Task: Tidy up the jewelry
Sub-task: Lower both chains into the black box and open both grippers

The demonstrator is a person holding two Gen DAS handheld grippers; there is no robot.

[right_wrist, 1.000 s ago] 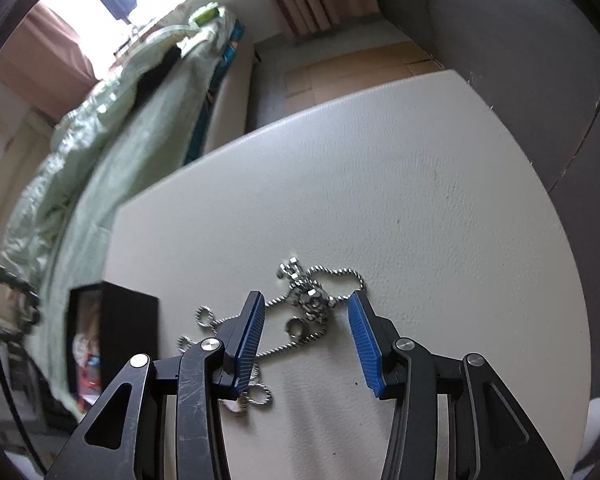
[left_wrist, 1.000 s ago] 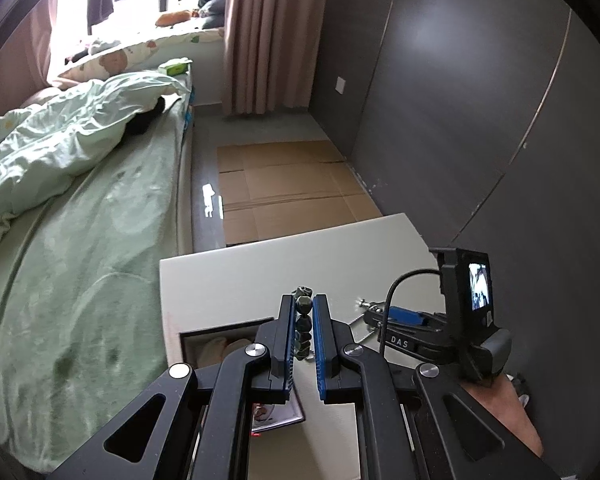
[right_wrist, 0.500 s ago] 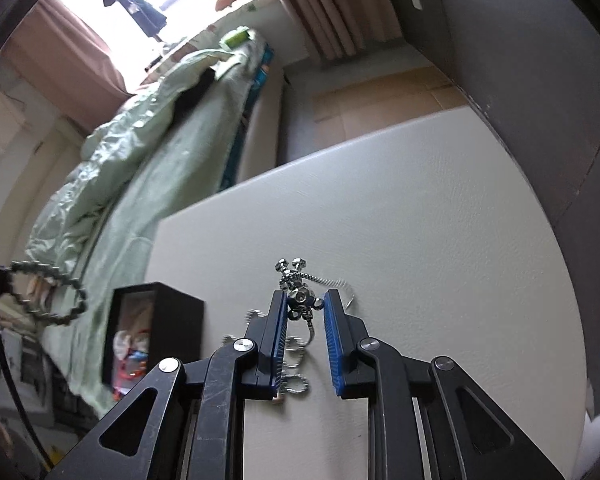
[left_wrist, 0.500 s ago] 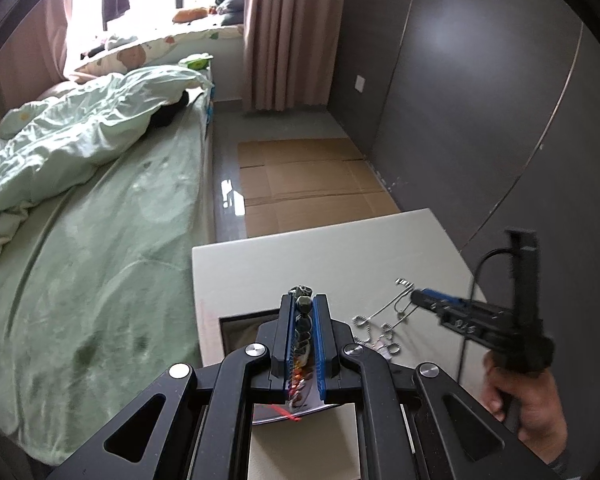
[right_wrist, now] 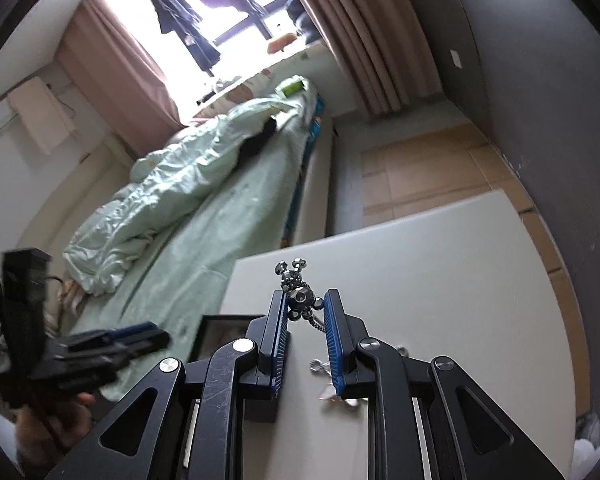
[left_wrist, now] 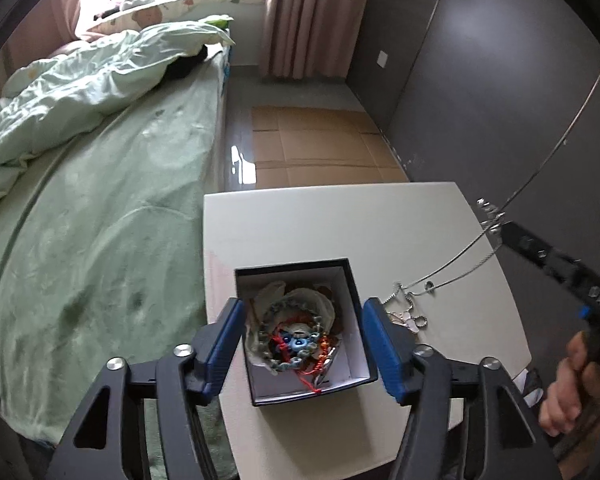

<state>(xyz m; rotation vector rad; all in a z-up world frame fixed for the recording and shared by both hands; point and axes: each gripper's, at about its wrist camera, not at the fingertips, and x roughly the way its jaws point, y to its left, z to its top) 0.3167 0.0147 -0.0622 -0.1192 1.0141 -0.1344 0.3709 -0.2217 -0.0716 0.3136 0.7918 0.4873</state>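
We had the left gripper (left_wrist: pixel 304 344) right over the open black box (left_wrist: pixel 305 330), jaws opening with nothing pinched between them, the beaded bracelet (left_wrist: pixel 290 334) lying in the box on the other pieces. The right gripper (right_wrist: pixel 306 330) was clamped narrow on the silver pendant (right_wrist: pixel 298 294), held above the white table (left_wrist: pixel 340 224) so its chain (left_wrist: pixel 456 266) could trail clear; the far end was on the tabletop beside the box. That one likely goes in next.
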